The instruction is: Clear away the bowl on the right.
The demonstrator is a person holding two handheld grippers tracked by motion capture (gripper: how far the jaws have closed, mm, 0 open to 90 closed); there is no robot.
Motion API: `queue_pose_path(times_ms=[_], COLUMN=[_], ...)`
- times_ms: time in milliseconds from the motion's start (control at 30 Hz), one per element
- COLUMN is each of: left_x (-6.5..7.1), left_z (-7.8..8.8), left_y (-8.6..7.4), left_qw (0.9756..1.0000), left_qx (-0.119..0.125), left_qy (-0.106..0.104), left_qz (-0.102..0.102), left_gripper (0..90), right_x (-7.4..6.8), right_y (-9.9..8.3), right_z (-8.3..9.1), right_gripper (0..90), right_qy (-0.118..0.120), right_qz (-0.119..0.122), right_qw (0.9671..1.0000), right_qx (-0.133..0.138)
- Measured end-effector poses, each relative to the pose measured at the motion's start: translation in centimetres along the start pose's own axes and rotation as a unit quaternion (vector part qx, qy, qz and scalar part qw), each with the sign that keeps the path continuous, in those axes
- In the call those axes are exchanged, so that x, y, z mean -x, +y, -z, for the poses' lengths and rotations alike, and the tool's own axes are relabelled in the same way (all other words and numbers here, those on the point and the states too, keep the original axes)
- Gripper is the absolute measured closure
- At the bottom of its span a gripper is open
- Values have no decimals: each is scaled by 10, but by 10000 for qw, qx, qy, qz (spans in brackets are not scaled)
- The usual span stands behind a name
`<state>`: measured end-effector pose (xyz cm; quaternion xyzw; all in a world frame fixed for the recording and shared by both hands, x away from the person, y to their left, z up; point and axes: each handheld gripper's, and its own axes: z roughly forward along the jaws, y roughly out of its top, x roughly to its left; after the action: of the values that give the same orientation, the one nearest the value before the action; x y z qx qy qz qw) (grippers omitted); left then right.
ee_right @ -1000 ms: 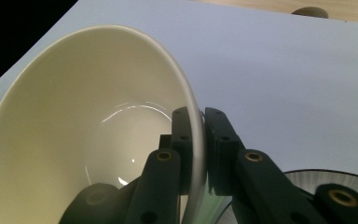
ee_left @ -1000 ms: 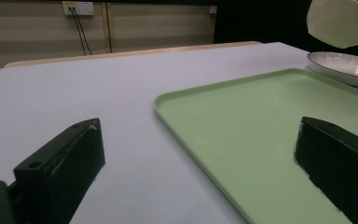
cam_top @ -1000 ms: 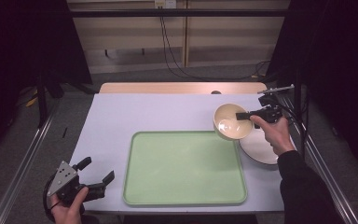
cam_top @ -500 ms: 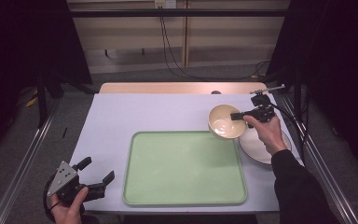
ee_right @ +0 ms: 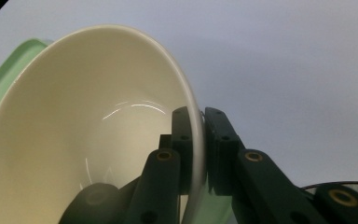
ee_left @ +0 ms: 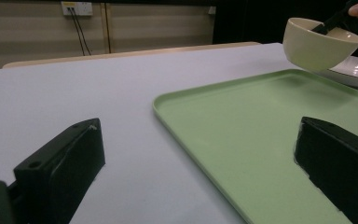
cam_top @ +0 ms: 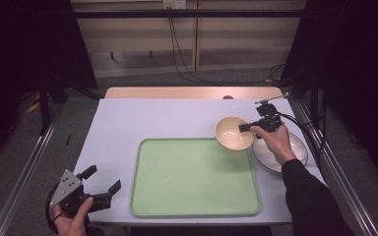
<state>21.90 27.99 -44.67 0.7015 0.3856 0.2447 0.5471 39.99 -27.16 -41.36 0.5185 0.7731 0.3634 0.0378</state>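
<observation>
A cream bowl (cam_top: 233, 133) hangs over the far right corner of the green tray (cam_top: 192, 177). My right gripper (cam_top: 245, 128) is shut on its rim, one jaw inside the bowl (ee_right: 93, 140) and one outside. From the left gripper view the bowl (ee_left: 319, 44) floats above the tray's far edge. A white plate (cam_top: 295, 150) lies on the table right of the tray, partly under the right hand. My left gripper (cam_top: 101, 184) rests open at the table's near left corner, jaws (ee_left: 191, 172) wide apart with nothing between them.
The tray (ee_left: 270, 135) sits on a pale lavender tabletop (cam_top: 142, 123). A wooden strip runs along the table's far edge (cam_top: 192, 92). Metal rails flank the table on both sides. Cables hang down the back wall.
My right gripper has carried the bowl left and down, from above the plate to the tray's far right corner. The left gripper has stayed in place.
</observation>
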Motion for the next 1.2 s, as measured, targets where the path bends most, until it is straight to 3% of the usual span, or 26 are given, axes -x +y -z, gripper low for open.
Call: queue_pose_path(times_ms=[667,733,1200], left_x=[1,0,0], left_z=[0,0,0], left_y=[0,0,0], left_qw=[10000,10000,10000], left_qx=[-15,-13,-19], left_qy=[4,23,47], left_qz=[9,-1,-20], left_gripper=[17,17,17], right_x=[5,5,7], right_y=[-9,-10,-15], right_z=[-20,-22,-26], right_gripper=[838,838,841], right_qy=[-115,-194,-156], right_qz=[-68,-49,-125], right_qw=[9988,9987,9980], right_qx=[-478,-469,-593])
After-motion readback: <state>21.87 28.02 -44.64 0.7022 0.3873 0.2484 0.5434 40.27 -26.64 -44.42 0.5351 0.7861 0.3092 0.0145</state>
